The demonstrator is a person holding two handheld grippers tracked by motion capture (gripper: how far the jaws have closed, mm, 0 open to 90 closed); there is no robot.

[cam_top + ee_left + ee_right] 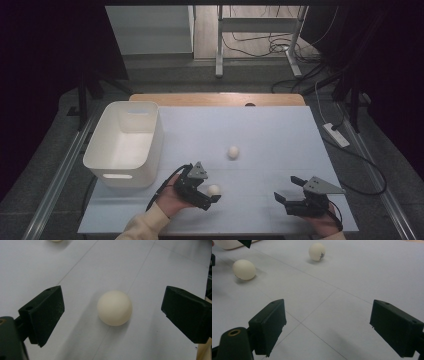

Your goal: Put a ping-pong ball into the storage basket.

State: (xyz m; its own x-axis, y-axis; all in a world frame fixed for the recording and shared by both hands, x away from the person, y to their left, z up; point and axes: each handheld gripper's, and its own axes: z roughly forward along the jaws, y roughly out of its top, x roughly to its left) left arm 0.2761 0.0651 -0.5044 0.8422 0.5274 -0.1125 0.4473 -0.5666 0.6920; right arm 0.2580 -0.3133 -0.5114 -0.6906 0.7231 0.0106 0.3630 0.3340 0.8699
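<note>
Near ball [114, 308] sits on the white table [280, 135], front-left area, squarely between my left gripper's [209, 191] jaws — both pads are clear of it, gaps on either side, so nothing is grasped, jaws spread wide. In the right gripper view the same ball [244, 269] lies off to the far left. Second ball [233, 152] rests farther up the table, well apart from the first; it carries a small dark mark in the right gripper view [317, 251]. My right gripper [288, 191] hovers at the front-right, jaws also spread, nothing between them but bare surface. White bin [125, 145] stands at the table's left edge — just beside my left gripper's hand.
</note>
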